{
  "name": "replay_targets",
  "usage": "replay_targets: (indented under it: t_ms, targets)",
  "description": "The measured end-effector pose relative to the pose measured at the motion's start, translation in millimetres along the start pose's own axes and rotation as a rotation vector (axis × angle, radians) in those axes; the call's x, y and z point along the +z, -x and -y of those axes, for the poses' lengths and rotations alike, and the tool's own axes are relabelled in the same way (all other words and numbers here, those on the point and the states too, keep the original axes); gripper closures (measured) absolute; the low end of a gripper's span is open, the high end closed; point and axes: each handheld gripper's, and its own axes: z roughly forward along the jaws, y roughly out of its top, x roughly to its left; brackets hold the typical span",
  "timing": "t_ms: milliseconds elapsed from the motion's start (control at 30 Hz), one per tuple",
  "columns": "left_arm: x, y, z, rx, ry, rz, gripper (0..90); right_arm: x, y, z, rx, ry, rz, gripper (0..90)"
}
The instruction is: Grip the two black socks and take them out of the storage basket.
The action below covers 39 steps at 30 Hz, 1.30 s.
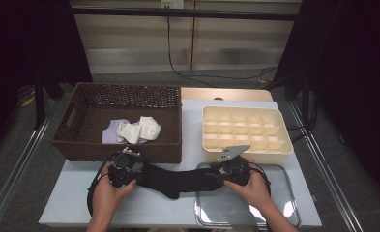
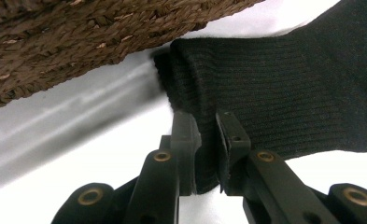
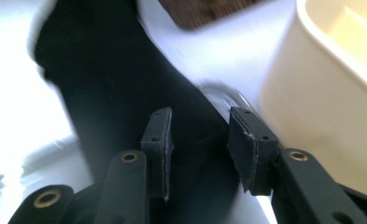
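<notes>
One black sock (image 1: 175, 181) – left gripper (image 2: 208, 144) fingers clamp cuff; right gripper (image 3: 202, 140) fingers apart, unclamped.

wicker basket (image 1: 76, 140) holding pale cloths (image 1: 139, 129), cream divided organizer (image 1: 284, 150), clear tray (image 1: 284, 193)

The right gripper view is blurred: the black sock (image 3: 125, 84) smears, and its end between the fingers (image 3: 158, 140) is unclear. The tray's (image 1: 284, 193) near edge hides behind the person's forearm.
</notes>
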Motion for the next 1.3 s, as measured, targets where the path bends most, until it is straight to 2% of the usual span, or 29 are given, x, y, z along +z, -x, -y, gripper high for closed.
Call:
replay_targets:
  t_ms: [67,100,200,267,433,467,567,633,700,767,833,867,900,1000,1033,1067,1133,1200,1267,1300]
  targets:
    - [-0.1,-0.1,0.2,0.000,0.001,0.001,79.6,-1.2,3.9,4.4,0.009,-0.014,0.003,60.4]
    - [0.2,-0.1,0.5,-0.006,0.004,0.006,79.5,-5.7,7.5,7.9,0.040,-0.010,0.018,60.1]
    - [0.0,-1.0,0.8,-0.014,0.004,0.014,79.3,-16.3,14.9,14.8,0.085,0.032,0.003,64.8]
    - [0.3,0.2,0.4,-0.011,0.005,0.005,79.2,-17.3,14.6,16.2,0.065,0.000,0.003,67.5]
    - [0.1,-0.2,0.4,-0.017,0.008,0.009,78.7,-10.3,12.7,21.7,0.045,-0.012,-0.023,83.9]
    - [-0.1,-0.3,0.3,-0.017,0.010,0.009,78.5,-10.2,12.7,21.8,0.050,-0.022,-0.023,84.6]
    - [-1.0,0.2,0.0,-0.016,0.018,0.006,76.4,-12.2,14.2,19.4,0.047,-0.007,-0.017,85.2]
    - [-3.6,-0.6,0.1,-0.024,0.039,0.016,69.7,-15.7,16.0,17.4,0.046,0.022,-0.002,85.2]
    - [-8.1,0.0,0.3,-0.028,0.053,0.014,64.0,-16.5,16.7,15.9,0.042,0.020,-0.006,84.9]
    - [-12.2,-0.7,1.4,-0.033,0.073,0.002,59.4,-17.2,16.0,15.8,0.039,0.020,0.011,83.2]
    - [-13.4,-1.7,3.7,-0.037,0.075,-0.017,57.3,-17.9,15.6,15.9,0.043,0.027,0.013,79.9]
    - [-13.3,-2.9,5.1,-0.039,0.067,-0.004,57.4,-18.4,15.3,15.7,0.047,0.029,0.011,77.5]
    - [-12.6,-3.2,6.4,-0.042,0.068,-0.014,57.4,-19.5,14.7,14.9,0.048,0.035,0.019,76.0]
    - [-8.7,-4.1,8.3,-0.042,0.072,-0.002,57.2,-22.8,13.2,12.4,0.049,0.048,0.012,75.7]
    - [-5.0,-3.2,8.5,-0.037,0.064,-0.022,56.8,-24.0,12.9,11.5,0.040,0.049,0.016,75.9]
    - [-2.7,-2.9,8.5,-0.034,0.052,-0.016,57.8,-24.5,12.3,10.5,0.039,0.052,0.007,77.5]
    - [0.1,-0.6,8.9,-0.033,0.059,-0.013,60.1,-23.9,10.2,10.4,0.048,0.051,0.005,79.3]
    - [1.0,1.4,8.1,-0.031,0.047,0.006,72.0,-19.8,7.9,10.4,0.034,0.043,-0.019,83.2]
    - [1.1,1.8,7.4,-0.041,0.043,0.009,75.6,-14.9,4.6,8.6,0.032,0.045,-0.039,86.9]
    - [0.4,3.0,6.2,-0.030,0.035,0.004,76.8,-12.6,2.6,6.1,0.031,0.046,-0.046,88.1]
